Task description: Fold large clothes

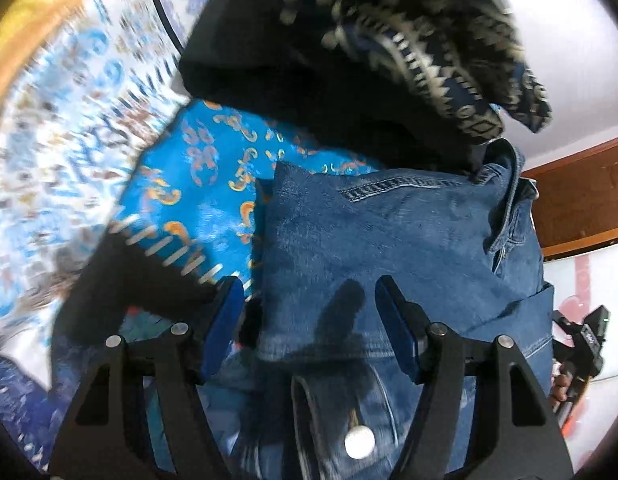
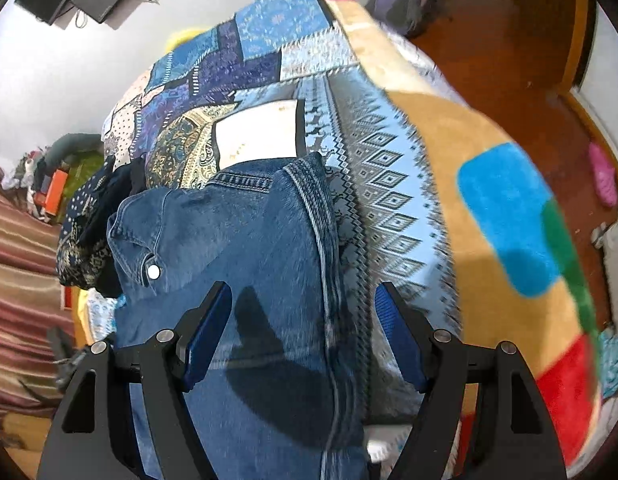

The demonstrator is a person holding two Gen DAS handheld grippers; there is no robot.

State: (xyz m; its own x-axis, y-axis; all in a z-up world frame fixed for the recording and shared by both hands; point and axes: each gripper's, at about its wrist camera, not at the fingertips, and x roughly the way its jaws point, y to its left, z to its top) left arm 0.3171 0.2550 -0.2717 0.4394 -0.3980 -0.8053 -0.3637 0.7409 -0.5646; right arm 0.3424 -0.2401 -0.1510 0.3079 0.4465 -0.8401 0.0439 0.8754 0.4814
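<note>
Lying folded on a patterned bedspread [image 2: 393,184], the blue jeans [image 1: 389,232] sit directly ahead of both grippers. The left gripper [image 1: 309,320] hangs over the denim near a white button [image 1: 359,443], its jaws well apart and gripping nothing. The right gripper [image 2: 305,328] hovers likewise over the jeans' seam edge, jaws spread wide and empty. A dark patterned garment [image 1: 409,48] lies beyond the jeans; motion blur smears the bedspread's print in the left wrist view.
</note>
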